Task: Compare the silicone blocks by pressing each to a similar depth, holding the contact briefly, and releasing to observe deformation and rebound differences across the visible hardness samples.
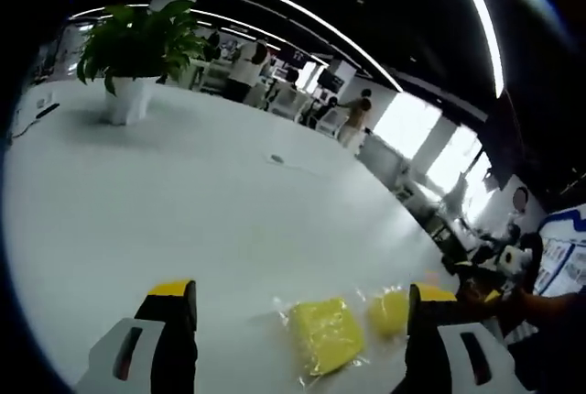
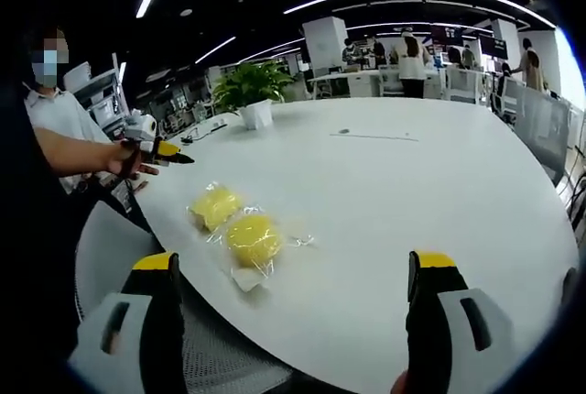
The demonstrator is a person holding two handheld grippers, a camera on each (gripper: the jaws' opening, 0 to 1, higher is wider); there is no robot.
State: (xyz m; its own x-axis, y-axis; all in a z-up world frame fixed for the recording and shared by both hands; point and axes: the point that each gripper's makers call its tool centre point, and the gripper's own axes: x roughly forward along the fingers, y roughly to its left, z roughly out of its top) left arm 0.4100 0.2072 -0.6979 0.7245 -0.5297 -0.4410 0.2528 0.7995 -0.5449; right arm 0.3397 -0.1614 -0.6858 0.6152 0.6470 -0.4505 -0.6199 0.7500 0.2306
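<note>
Two yellow silicone blocks in clear plastic bags lie side by side near the edge of a white table (image 1: 183, 202). In the left gripper view, the flatter block (image 1: 325, 334) lies between my jaws and the rounder block (image 1: 389, 311) is close to the right jaw. My left gripper (image 1: 301, 291) is open and holds nothing. In the right gripper view, the blocks (image 2: 215, 206) (image 2: 255, 238) lie ahead and to the left. My right gripper (image 2: 293, 263) is open above the table edge, apart from them. A hand holds the left gripper (image 2: 156, 149) at the far left.
A potted plant (image 1: 137, 55) (image 2: 252, 92) stands far back on the table. A small dark item (image 1: 277, 158) (image 2: 343, 131) lies mid-table. A grey mesh chair (image 2: 220, 357) sits below the table edge. A person (image 2: 55, 119) stands at the left. Desks and people fill the background.
</note>
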